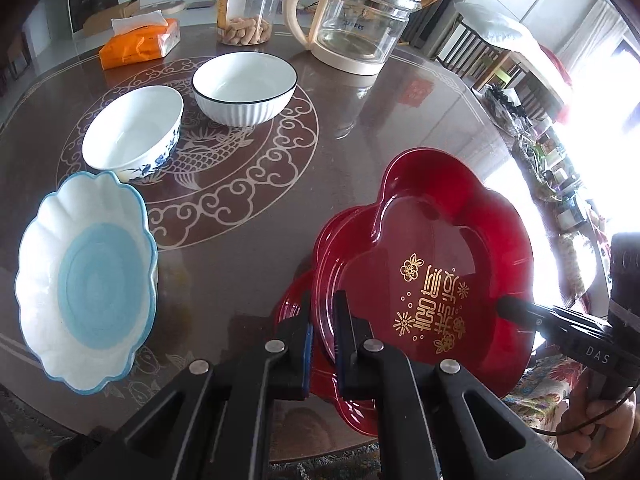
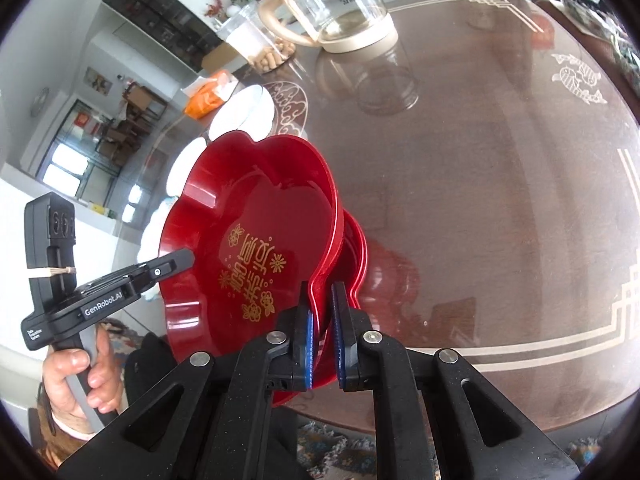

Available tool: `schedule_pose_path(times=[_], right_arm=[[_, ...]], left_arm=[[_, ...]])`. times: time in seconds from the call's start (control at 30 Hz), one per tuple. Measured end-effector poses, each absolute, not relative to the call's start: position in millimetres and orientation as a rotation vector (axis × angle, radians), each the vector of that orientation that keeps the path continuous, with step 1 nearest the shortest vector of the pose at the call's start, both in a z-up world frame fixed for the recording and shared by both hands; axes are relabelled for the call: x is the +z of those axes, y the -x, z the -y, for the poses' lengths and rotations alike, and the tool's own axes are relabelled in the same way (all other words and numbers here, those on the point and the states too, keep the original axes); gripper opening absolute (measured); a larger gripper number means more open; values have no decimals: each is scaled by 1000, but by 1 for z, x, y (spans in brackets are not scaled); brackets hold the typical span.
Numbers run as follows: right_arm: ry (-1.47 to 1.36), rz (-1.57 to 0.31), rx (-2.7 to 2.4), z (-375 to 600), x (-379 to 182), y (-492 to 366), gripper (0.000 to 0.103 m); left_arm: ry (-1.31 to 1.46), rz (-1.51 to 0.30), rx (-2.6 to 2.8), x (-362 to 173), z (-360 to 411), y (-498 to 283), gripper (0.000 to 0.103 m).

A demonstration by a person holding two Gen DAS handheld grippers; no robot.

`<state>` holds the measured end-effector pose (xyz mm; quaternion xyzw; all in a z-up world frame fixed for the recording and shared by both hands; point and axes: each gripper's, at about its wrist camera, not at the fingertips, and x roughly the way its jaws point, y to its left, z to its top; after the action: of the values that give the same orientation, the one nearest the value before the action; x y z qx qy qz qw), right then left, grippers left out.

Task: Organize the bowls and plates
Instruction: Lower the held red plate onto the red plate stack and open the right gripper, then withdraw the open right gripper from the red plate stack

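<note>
A red flower-shaped plate with gold writing (image 1: 432, 264) is held tilted over a second red plate (image 1: 292, 308) that lies on the table. My left gripper (image 1: 322, 320) is shut on the top plate's left rim. My right gripper (image 2: 322, 312) is shut on its right rim (image 2: 316, 280); it shows in the left wrist view (image 1: 516, 312) too. The lower red plate peeks out at the right in the right wrist view (image 2: 358, 248). A blue-and-white scalloped dish (image 1: 86, 284), a blue-flowered white bowl (image 1: 134, 132) and a dark-rimmed white bowl (image 1: 244, 88) stand to the left.
A glass kettle (image 1: 352, 20), a clear jar of snacks (image 1: 248, 8) and an orange tissue pack (image 1: 140, 42) stand at the far side of the brown glass-topped table (image 1: 360, 128). The table's near edge runs just below the grippers.
</note>
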<state>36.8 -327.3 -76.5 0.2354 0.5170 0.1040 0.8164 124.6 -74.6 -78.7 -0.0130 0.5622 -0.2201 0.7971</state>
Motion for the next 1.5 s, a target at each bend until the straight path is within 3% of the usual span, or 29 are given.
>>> schedule_pose_path(times=[0.8,0.97,1.03,1.1,1.5], right_arm=[[-421,-1134,147,318,-97,-47,11],[-414,-1083,131,318,-88,-43,16],[-418,-1050,119,319,-81,-40,35],[-407,-1012,106,320,-74,-36,43],[-358,-921,95,311,-55,-25,44]], left_arm=[[-142,-1233,-403,-100,87,-108,8],[-120,-1265,-387,-99,85,-109,9],[-119,-1261,-368,-96,84,-108,9],[-123,-1250,-351,-92,83,-107,10],[-129,-1166,-344,-69,84,-110,10]])
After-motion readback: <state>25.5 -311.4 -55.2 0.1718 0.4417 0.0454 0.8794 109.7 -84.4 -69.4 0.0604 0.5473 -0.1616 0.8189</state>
